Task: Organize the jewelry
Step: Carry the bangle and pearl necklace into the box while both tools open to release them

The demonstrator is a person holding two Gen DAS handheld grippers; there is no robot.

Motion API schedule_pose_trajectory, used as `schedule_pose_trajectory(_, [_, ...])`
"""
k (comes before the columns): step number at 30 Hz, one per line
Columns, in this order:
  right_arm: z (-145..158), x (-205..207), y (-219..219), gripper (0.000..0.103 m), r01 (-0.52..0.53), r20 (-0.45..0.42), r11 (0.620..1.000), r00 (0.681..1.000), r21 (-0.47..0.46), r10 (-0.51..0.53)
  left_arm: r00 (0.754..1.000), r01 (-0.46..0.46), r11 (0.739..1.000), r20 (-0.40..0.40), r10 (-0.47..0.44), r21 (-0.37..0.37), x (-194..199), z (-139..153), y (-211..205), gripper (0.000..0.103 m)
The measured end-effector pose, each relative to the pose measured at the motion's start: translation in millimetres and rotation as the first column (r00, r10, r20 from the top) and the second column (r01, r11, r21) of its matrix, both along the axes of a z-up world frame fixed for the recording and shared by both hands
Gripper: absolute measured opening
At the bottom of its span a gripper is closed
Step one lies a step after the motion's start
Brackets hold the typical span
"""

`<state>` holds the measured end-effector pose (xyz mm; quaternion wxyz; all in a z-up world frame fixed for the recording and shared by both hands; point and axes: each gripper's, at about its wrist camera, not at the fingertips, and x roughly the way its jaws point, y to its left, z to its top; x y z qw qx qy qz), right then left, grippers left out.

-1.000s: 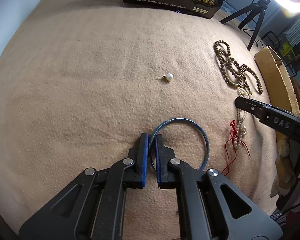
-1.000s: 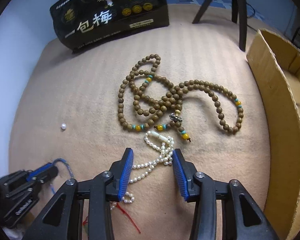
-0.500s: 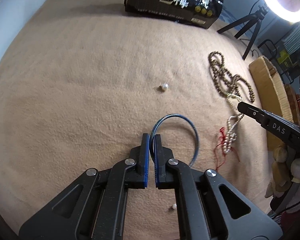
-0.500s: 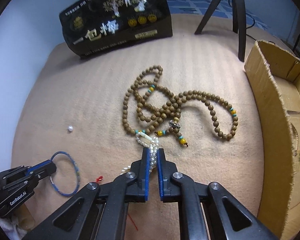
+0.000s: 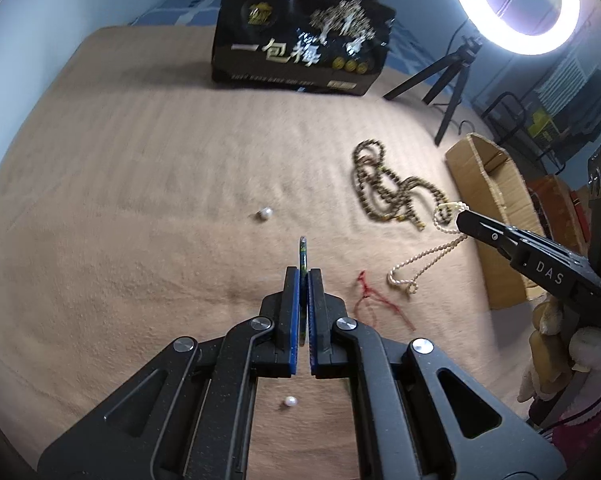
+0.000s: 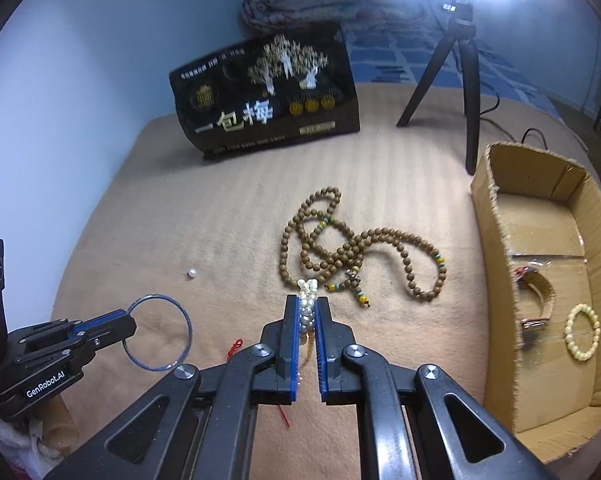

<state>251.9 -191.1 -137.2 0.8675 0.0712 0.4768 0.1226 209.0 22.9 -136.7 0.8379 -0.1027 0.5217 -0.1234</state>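
Jaws of left gripper (image 5: 303, 276) clenched on blue bangle (image 6: 159, 332), right gripper (image 6: 307, 304) on pearl necklace (image 5: 424, 256), both raised.

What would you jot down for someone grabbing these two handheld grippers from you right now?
Left gripper: jaws shut on the blue bangle, lifted off the blanket.
Right gripper: jaws shut on the pearl necklace, its tail trailing on the blanket.
Done: the watch and the pale bead bracelet lie in the cardboard box.
Left: box both held pieces, then the wooden bead necklace and two loose pearls.
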Motion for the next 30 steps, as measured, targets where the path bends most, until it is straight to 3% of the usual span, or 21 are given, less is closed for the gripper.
schedule_pose_trajectory(10, [43.0,-20.4,-21.1,0.005,0.016,0.11,1.0,0.994,0.005,-0.017,0.998,0.023,0.995,0.061,-0.017,-0.095,-7.6,33.5,-17.4,0.001])
schedule_pose_trajectory(20, [78.8,-40.9,-63.3,0.004,0.075,0.195,0.997,0.978,0.016,-0.077,0.986,0.11,0.986,0.138,-0.093,-0.122,-20.4,61.8,-62.1,0.001])
schedule_pose_trajectory(30, [87.5,-59.1,-115.8,0.005,0.162,0.219,0.987,0.963,0.004,-0.159,0.963,0.218,0.968,0.187,-0.193,-0.123,-26.9,75.7,-122.9,0.001])
